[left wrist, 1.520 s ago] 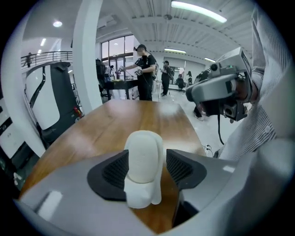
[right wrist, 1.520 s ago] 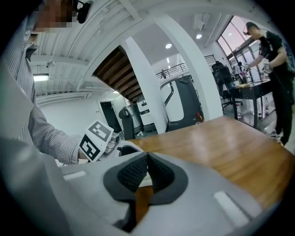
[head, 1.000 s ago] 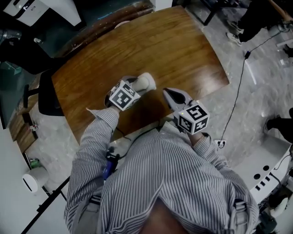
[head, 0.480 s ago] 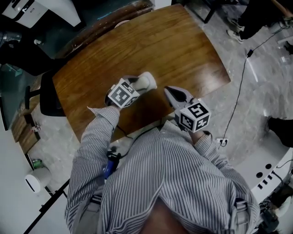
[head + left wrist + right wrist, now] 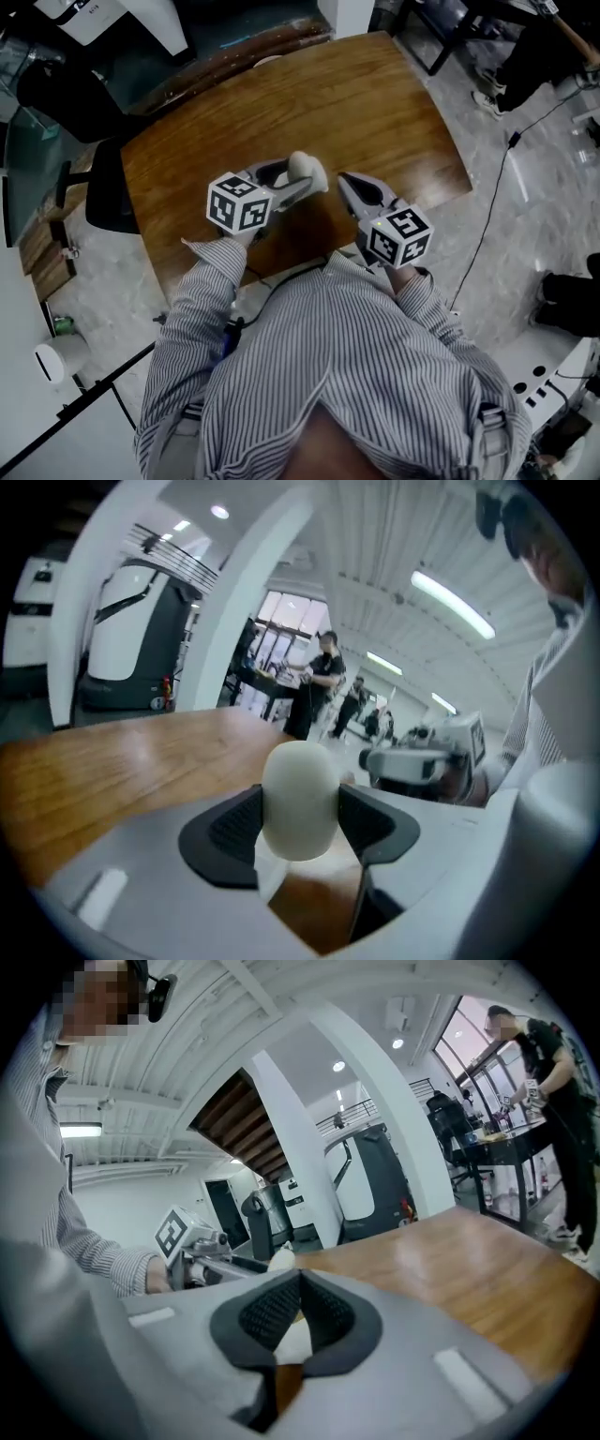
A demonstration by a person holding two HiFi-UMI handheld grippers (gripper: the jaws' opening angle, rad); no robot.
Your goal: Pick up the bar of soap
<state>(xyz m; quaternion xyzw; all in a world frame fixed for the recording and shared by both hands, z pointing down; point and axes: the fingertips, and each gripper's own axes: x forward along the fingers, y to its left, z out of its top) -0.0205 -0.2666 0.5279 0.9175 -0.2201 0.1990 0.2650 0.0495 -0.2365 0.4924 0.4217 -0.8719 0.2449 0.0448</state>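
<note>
- Head view: the left gripper (image 5: 298,180) reaches over the near part of a brown wooden table (image 5: 281,94), and the pale, rounded bar of soap (image 5: 307,171) sits at its tip, between the two jaws.
- Head view: the right gripper (image 5: 345,181) lies just to the right of the soap, near it but apart from it. Its jaws draw to a narrow point, with nothing seen between them.
- Head view: each tool carries a marker cube; the left cube (image 5: 239,203) sits above a striped sleeve (image 5: 202,281), and the right cube (image 5: 397,236) is close to the person's chest.
- Left gripper view: the left gripper is clenched on the bar of soap. The dark ribbed pads (image 5: 234,825) press its two flanks, and the soap stands on end, its rounded top rising above the jaws.
- Left gripper view: wood grain shows under the soap in the gap between the jaws. Whether the soap rests on the table or is clear of it cannot be told.
- Left gripper view: the right gripper shows beyond, to the right. People (image 5: 323,682) stand far back in the hall, and a white machine (image 5: 131,635) is on the left.
- Right gripper view: the right gripper's jaws are clenched. Their dark pads meet at the tips, and they hold nothing.
- Right gripper view: beyond them, to the left, is the left gripper with the soap's white end at its tip. The tabletop stretches away to the right.
</note>
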